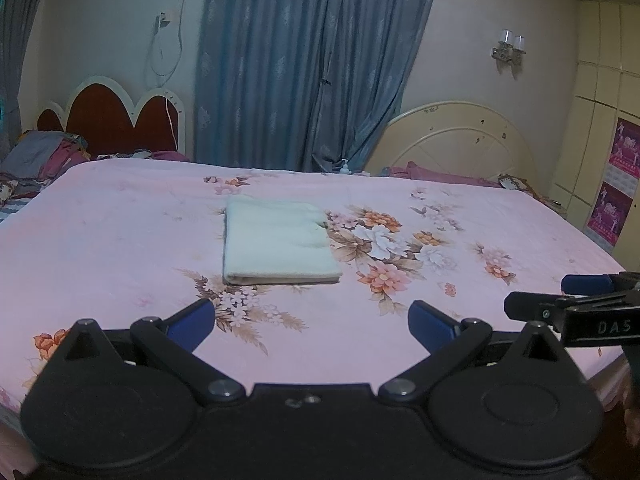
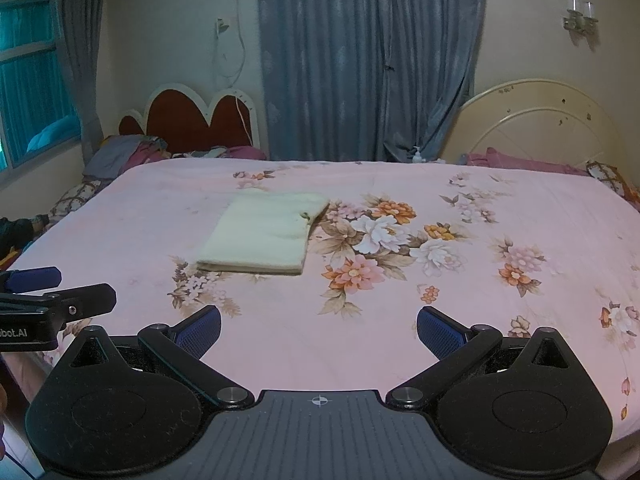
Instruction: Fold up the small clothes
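Cloth folded rect., soft pale terry, on floral sheet

Behind the pink flowered bedsheet hang blue curtains; a red headboard stands left of them, a cream headboard right.

A bed in a pink floral sheet fills the room. Behind it hang blue curtains; left of them a red headboard, right a cream headboard, a wall lamp above.
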